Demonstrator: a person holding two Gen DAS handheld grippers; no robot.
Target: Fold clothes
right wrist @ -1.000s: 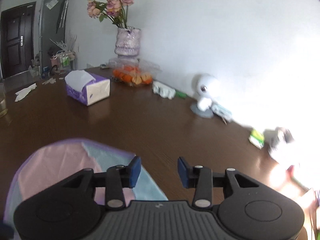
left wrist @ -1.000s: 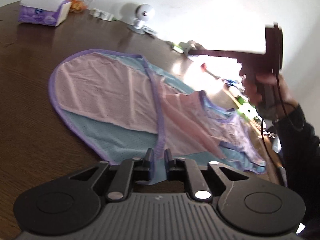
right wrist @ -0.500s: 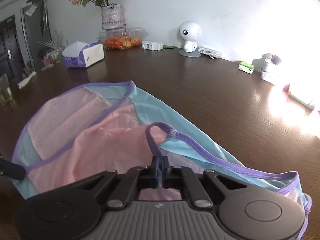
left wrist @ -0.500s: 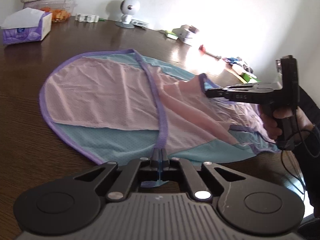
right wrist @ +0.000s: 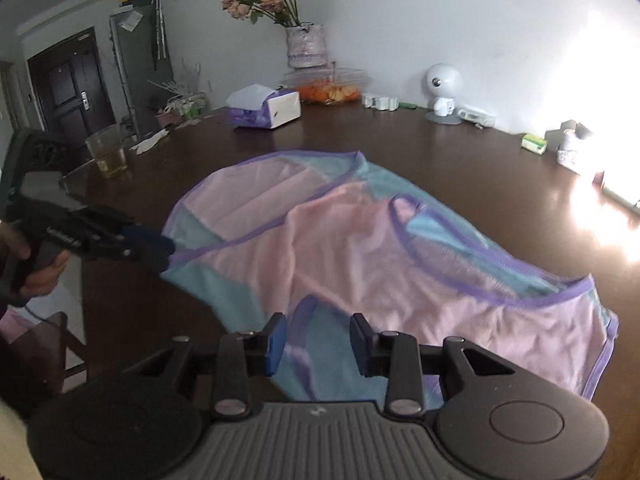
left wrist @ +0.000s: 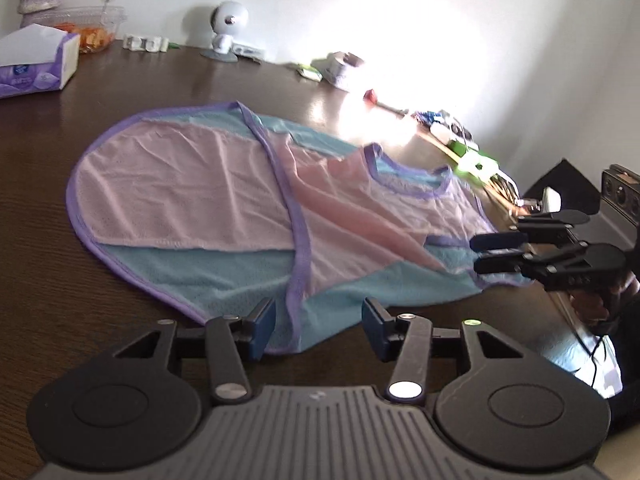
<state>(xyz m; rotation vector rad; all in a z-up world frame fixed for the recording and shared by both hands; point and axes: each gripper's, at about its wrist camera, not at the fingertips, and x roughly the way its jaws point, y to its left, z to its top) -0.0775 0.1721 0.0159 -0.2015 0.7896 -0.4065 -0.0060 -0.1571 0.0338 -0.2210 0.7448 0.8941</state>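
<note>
A pink and light-blue mesh vest with purple trim lies folded over on the dark wooden table; it also shows in the right wrist view. My left gripper is open, its jaws on either side of the vest's near purple hem without gripping it. My right gripper is open over the vest's blue corner. The right gripper shows from the side in the left wrist view, and the left gripper shows in the right wrist view at the vest's edge.
A purple tissue box, a clear bowl of oranges, a small white robot-shaped camera and small clutter stand along the far wall. A glass of yellow drink and a flower vase stand further left.
Both grippers were shut on the vest's hem half a second ago and have opened, letting the cloth drop flat. Both have drawn back slightly from the vest.
</note>
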